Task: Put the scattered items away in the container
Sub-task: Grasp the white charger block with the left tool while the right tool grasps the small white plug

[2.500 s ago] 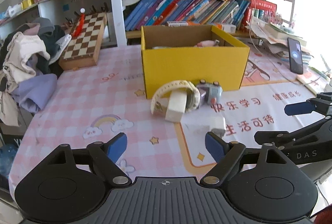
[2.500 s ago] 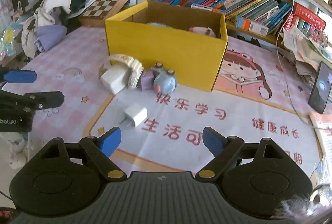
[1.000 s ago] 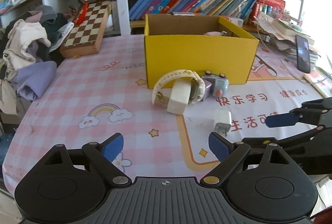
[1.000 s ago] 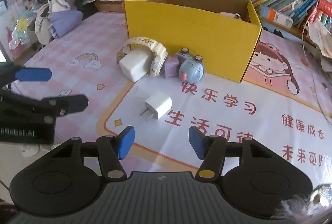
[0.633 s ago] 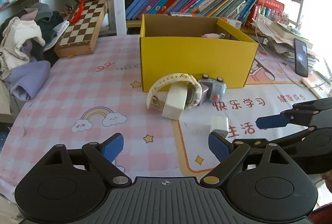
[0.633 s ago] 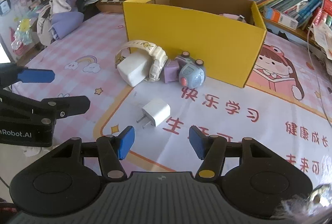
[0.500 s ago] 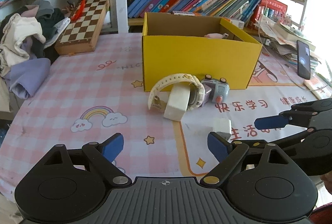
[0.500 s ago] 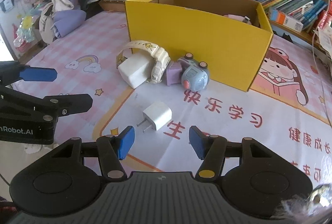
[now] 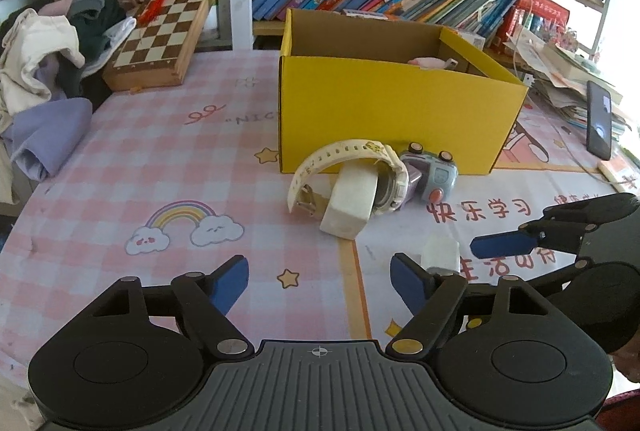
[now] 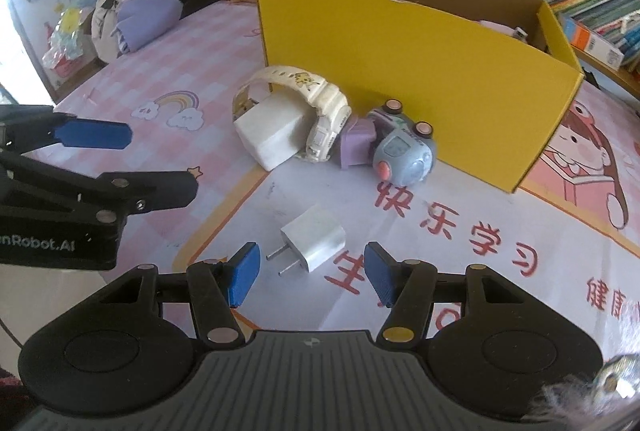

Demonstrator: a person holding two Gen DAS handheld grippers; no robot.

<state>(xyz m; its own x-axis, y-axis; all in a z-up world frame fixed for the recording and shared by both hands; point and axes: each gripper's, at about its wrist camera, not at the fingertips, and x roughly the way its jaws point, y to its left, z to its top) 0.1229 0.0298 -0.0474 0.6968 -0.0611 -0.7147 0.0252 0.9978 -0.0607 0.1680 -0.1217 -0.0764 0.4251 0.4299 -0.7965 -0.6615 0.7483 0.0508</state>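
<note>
Closing on the small white two-pin plug charger [image 10: 314, 237], we risk most: it lies skewed on the table's printed mat [image 10: 460, 271], pins toward the left pad, so our right tongs [image 10: 310, 273], spread open and bracketing it without touching, could pinch a corner and spin it away. Half a second ago they stood farther back; now the charger sits between the pads. Our left tongs [image 9: 319, 281] hang open and empty, much as before. The yellow cardboard box [image 10: 420, 71] waits beyond the cream watch [image 10: 308, 99].
</note>
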